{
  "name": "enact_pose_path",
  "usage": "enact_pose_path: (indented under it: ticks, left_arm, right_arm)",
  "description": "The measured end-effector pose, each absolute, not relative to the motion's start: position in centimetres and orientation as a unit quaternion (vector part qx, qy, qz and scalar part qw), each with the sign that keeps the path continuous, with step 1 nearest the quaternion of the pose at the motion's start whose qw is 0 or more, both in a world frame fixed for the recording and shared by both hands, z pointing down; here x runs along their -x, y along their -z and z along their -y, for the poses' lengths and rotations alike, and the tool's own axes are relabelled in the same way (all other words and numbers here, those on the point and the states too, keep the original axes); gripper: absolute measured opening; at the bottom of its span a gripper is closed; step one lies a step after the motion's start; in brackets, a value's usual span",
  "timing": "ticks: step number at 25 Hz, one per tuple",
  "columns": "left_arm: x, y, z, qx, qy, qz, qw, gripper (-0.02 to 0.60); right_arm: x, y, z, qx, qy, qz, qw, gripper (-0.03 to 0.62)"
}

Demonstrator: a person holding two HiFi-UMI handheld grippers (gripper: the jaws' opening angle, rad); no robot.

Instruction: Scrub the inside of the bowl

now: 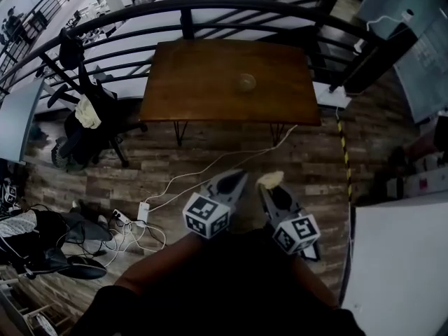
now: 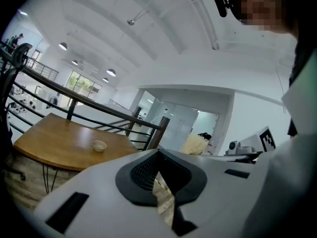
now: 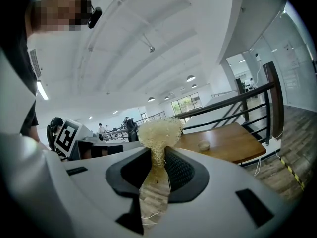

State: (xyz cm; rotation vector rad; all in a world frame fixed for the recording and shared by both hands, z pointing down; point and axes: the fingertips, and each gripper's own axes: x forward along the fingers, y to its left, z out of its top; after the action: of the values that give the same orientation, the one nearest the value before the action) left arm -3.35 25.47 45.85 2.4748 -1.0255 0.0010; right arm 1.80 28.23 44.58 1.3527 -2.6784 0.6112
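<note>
A: How many of each?
B: One table [image 1: 210, 68], one bowl [image 1: 245, 82], one scrubber [image 1: 270, 179].
A: Grippers?
B: Two: left gripper [image 1: 236, 177], right gripper [image 1: 269, 187].
A: Chairs?
B: One chair [image 1: 91, 128], probably; that corner's murky.

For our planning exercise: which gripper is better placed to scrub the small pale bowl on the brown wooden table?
Right. The right gripper is shut on a pale fibrous scrubber; the left gripper is shut and empty.

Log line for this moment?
stage: scrubbing not yet begun | left tool: shut, empty | right tool: shut on fibre scrubber | bowl: on wooden table, far from both tools
</note>
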Motion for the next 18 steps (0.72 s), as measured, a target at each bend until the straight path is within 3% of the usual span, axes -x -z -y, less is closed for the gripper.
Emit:
enact_pose_path:
  ticks: [18]
  left_arm:
    - [5.9,-46.4,-17.4,-0.879,0.011,0.411,0.242,-0.003]
  right_arm:
    - [-0.6,-45.4,-19.6,-0.406,-0.201,0.89,0.04,0.091]
